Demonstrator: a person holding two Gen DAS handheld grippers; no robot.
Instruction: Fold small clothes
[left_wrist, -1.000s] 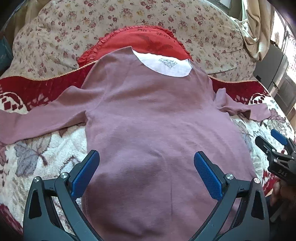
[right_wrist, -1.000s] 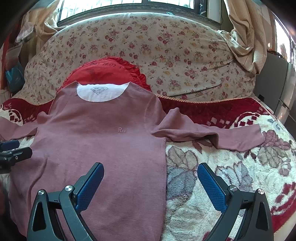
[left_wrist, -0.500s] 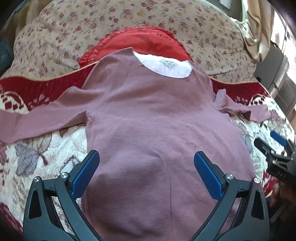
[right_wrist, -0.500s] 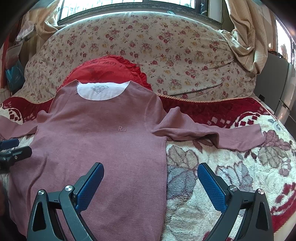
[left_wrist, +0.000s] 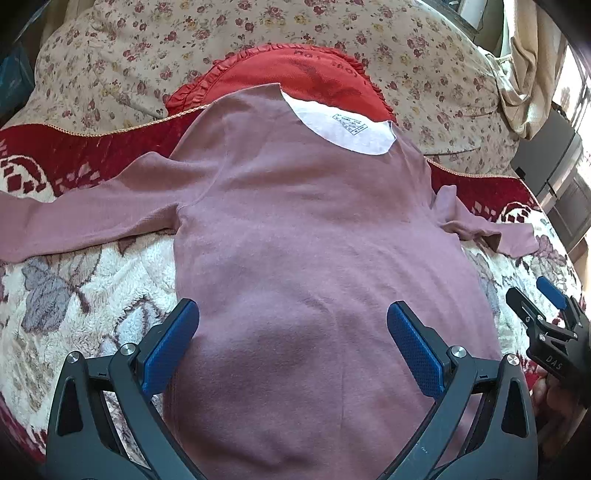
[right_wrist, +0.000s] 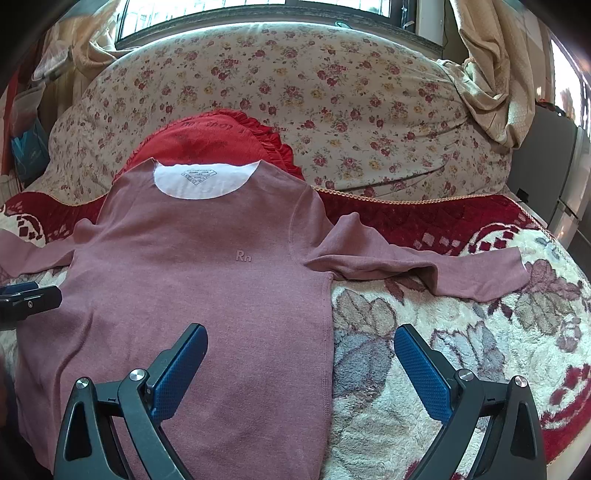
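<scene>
I have both tongs held low over the near end of the mauve long-sleeved shirt, and both stand wide open with nothing between their blue pads. My left gripper sits over the lower body of the shirt, one finger just at the shirt's left side edge and the other over the cloth toward its right side. My right gripper straddles the shirt's right side seam, its left finger over the cloth and its right finger over the fleecy flowered blanket beside the shirt. From the left wrist view I see the right gripper just off the shirt's right hem, with my hand behind it.

The shirt lies flat and face up on the blanket, hem toward me, collar away. Both sleeves are spread sideways from the shirt's shoulders, the right one creased near the armpit. Its collar end rests up on a red frilled cushion, which leans on a floral bolster behind the shirt. A white inner neck panel with a printed label shows in the collar opening, and a small "Rn" mark sits on the chest
</scene>
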